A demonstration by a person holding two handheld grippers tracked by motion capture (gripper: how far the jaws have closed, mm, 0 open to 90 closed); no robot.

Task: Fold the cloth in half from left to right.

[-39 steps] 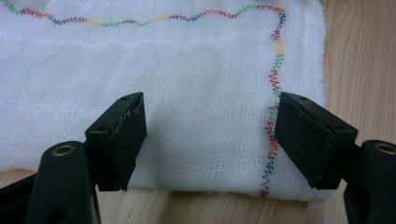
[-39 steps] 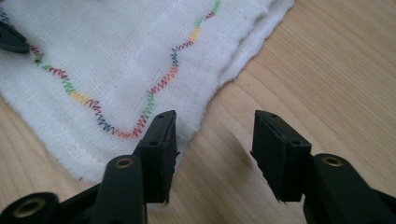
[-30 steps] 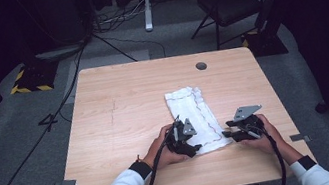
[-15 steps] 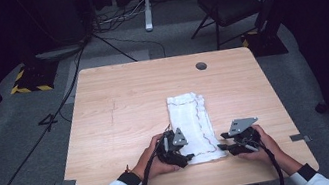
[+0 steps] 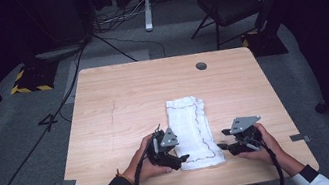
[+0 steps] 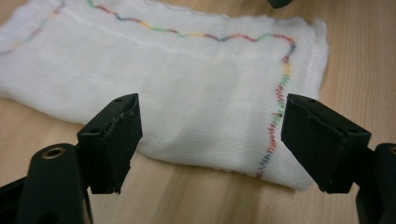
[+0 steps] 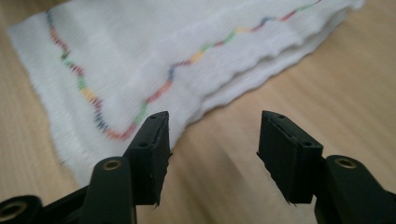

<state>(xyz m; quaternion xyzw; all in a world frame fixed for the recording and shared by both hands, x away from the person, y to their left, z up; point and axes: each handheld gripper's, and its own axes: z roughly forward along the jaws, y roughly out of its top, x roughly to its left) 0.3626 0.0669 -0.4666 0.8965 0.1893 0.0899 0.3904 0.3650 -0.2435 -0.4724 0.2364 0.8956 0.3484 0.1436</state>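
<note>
On the table [image 5: 120, 110], toward its near edge and a little right of centre, lies a folded white cloth [image 5: 190, 131]. Its long axis runs from the person's side away toward the far edge, one short end close to the near edge and the other pointing at the middle of the tabletop. A wavy line of coloured stitching follows its right long side and turns along the near end (the layers of the fold show as stacked edges in the right gripper view).

The left gripper [image 5: 178, 160] sits at the cloth's near left corner, the right gripper [image 5: 223, 147] just off its near right corner. Both have just been opening. In the left gripper view the jaws stand wide apart, raised over the cloth's near end [image 6: 196, 98], with nothing pinched between them. In the right gripper view the jaws are also apart, bare wood between them and the cloth's stitched corner [image 7: 154, 60] just beyond the left jaw; neither pad presses on it.
</note>
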